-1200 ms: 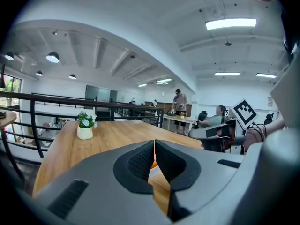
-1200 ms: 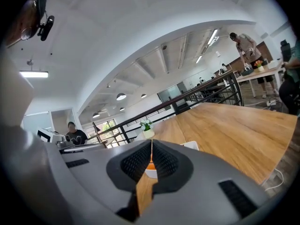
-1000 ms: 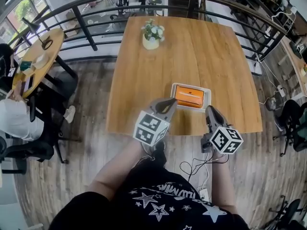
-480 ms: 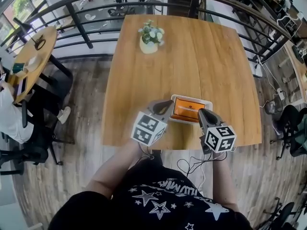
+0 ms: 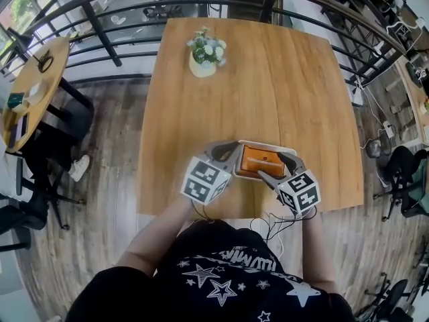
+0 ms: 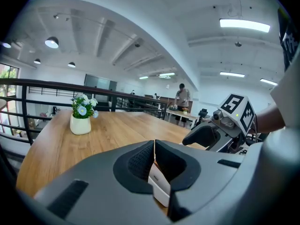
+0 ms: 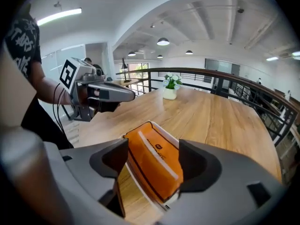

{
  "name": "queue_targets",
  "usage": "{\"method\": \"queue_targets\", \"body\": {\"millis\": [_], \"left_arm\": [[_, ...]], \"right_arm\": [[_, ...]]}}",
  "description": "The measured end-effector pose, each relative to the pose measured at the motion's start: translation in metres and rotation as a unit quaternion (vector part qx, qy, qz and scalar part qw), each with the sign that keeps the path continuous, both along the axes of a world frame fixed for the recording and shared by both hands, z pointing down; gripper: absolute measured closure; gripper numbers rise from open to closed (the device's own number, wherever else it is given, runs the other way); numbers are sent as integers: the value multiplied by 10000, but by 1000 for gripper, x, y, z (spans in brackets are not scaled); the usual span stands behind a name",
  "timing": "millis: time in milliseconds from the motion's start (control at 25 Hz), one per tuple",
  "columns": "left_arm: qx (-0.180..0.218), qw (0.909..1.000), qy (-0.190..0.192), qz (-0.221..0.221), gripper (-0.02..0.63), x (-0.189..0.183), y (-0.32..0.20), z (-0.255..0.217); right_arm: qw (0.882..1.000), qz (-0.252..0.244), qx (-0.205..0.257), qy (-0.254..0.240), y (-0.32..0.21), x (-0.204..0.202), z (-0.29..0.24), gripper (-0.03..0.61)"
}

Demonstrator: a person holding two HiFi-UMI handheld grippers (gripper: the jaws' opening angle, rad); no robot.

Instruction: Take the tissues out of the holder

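An orange tissue pack [image 5: 258, 159] lies in a white holder [image 5: 267, 146] near the front edge of the wooden table [image 5: 268, 79]. My left gripper [image 5: 234, 154] is at the holder's left end, shut on its white rim [image 6: 159, 184]. My right gripper [image 5: 273, 168] comes in from the front right. Its jaws are opening and stand wide on either side of the tissue pack [image 7: 145, 146], pads clear of it. In the right gripper view, the holder's rim [image 7: 161, 127] shows around the pack between the jaws of my right gripper [image 7: 152, 156], and the left gripper [image 7: 108, 95] shows beyond.
A white pot of flowers [image 5: 203, 52] stands at the table's far left. A black railing [image 5: 100, 32] runs behind the table. A round side table [image 5: 30, 92] and chairs are at the left. A cable [image 5: 268, 230] hangs below the front edge.
My right gripper has moved left and forward to the holder, and its jaws have gone from shut to wide around the tissue pack. The left gripper has stayed at the holder's left end.
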State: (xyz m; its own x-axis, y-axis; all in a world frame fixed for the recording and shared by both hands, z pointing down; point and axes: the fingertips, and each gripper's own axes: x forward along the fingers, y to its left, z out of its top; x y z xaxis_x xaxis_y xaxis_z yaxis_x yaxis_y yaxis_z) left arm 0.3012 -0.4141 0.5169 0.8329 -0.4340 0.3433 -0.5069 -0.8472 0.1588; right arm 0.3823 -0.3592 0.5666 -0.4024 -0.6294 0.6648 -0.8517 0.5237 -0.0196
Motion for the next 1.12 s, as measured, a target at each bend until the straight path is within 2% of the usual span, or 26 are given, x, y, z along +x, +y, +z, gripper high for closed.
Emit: {"method": "queue_targets", "body": {"millis": [120,200,560,800,1120], "left_arm": [[-5,10000,26,-23,595,-1,-6,0],[-34,10000,34,-62,595,-3,-10,1],[-112,9996,65,-260,595,-11,-22,4],[-188,9992,49,-353,595,-14,-30,9],[-189,9989,-7,-439,595,-8,-36,12]], "right_arm": [[9984,-335,-146,442,-3,-1,9,255],[9966,-515,-306,564,-6,-5,14,246],[9888,-1057,-822,656,-15,-16,33,242],[9838,-1166,-1211,623,-19,-19,42,245],[9835,-1216,-1214,561,-21,-14,41,367]]}}
